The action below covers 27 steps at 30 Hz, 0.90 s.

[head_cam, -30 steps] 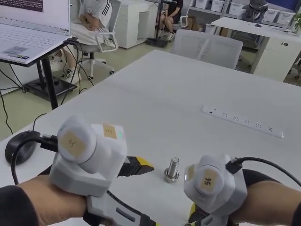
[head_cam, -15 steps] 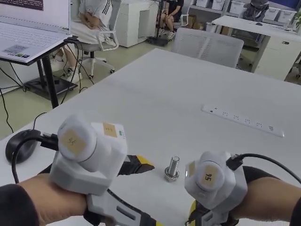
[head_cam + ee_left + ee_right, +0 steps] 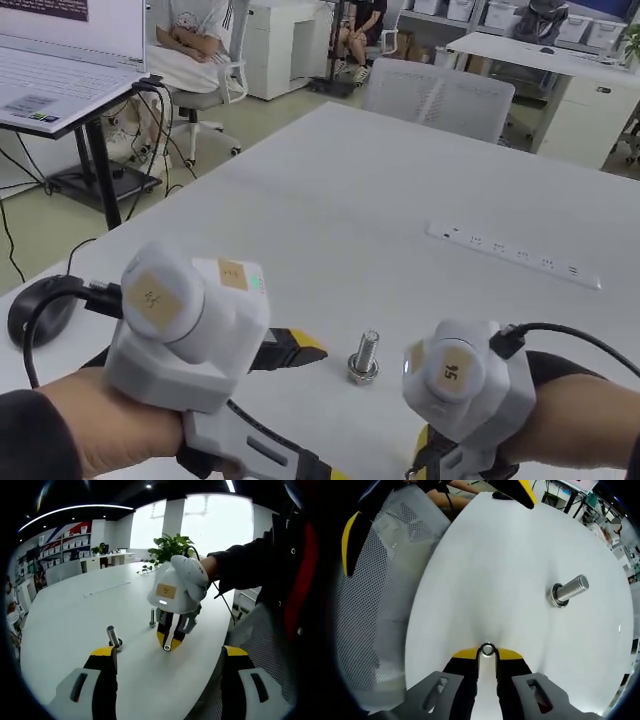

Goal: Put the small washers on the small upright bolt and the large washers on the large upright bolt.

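Head view, large bolt (image 3: 366, 354): silver, with a threaded shank and a wider base ring (image 3: 362, 377) at its foot. It stands on the white table (image 3: 400, 200) between the two grippers.
Head view, count: one bolt, two grippers.
Head view, axis: the long axis is upright and the threaded end points up.
Head view, left gripper (image 3: 312, 410): a yellow-tipped black finger reaches toward the bolt from the left. The spread cannot be judged here.
Head view, right gripper (image 3: 428, 452): the white body covers the fingers, so their state cannot be told here.
Left gripper view, own fingers: set wide apart with nothing between them.
Left gripper view, count: two bolts, the large bolt nearer and a thinner small bolt (image 3: 152, 617) beyond it, just beside the right gripper.
Left gripper view, axis: both bolts stand on their heads, shanks up. The large one leans up-left in this view.
Left gripper view, washer (image 3: 167, 648): a small silver ring pinched at the right gripper's downward-pointing yellow tips, low over the table. Whether it touches the table cannot be told.
Right gripper view, own fingers: pressed together on the washer, its hole facing the camera.
Right gripper view, count: one washer and one bolt. How many washers are in the base ring cannot be told.
Right gripper view, axis: the shank runs up and to the right in this view, well apart from the washer.
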Each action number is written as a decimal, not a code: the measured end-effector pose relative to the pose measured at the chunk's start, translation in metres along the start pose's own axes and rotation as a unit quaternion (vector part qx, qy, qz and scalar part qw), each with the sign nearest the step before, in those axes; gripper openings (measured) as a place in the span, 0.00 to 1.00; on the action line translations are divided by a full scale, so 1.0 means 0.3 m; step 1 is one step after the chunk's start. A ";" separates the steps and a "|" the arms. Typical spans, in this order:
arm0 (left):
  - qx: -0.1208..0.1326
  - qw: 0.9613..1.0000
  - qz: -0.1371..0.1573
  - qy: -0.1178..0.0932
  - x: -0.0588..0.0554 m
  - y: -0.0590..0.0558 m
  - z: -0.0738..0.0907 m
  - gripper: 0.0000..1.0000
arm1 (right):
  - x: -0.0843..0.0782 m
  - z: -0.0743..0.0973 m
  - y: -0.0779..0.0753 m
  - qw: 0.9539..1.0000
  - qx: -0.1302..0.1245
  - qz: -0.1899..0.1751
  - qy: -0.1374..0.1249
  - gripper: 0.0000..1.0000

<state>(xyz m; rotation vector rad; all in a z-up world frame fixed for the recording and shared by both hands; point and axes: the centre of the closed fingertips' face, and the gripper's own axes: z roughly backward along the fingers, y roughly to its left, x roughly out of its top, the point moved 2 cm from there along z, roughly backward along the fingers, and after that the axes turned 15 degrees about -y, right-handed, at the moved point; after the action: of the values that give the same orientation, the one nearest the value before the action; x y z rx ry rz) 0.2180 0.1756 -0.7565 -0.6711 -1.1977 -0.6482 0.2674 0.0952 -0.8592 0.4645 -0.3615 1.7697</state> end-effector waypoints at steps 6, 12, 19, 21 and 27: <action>-0.005 1.000 -0.001 0.004 0.002 0.000 -0.010 0.85 | -0.027 0.040 -0.007 1.000 -0.007 -0.009 0.003 0.13; -0.012 1.000 -0.004 0.006 0.009 -0.003 -0.026 0.85 | -0.067 0.077 -0.012 1.000 -0.013 -0.021 0.010 0.13; -0.023 1.000 -0.007 0.011 0.013 -0.007 -0.049 0.85 | -0.096 0.121 -0.012 0.999 -0.020 -0.031 0.013 0.13; -0.027 1.000 -0.008 0.013 0.014 -0.009 -0.056 0.85 | -0.105 0.135 -0.011 0.999 -0.021 -0.036 0.016 0.13; -0.036 0.999 -0.008 0.018 0.011 -0.011 -0.074 0.85 | -0.128 0.181 -0.015 0.998 -0.031 -0.047 0.017 0.13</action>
<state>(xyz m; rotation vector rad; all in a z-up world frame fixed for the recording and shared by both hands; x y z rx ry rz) 0.2298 0.1562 -0.7579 -0.7070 -1.1523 -0.7169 0.2862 0.0379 -0.8307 0.4010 -0.3652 1.6687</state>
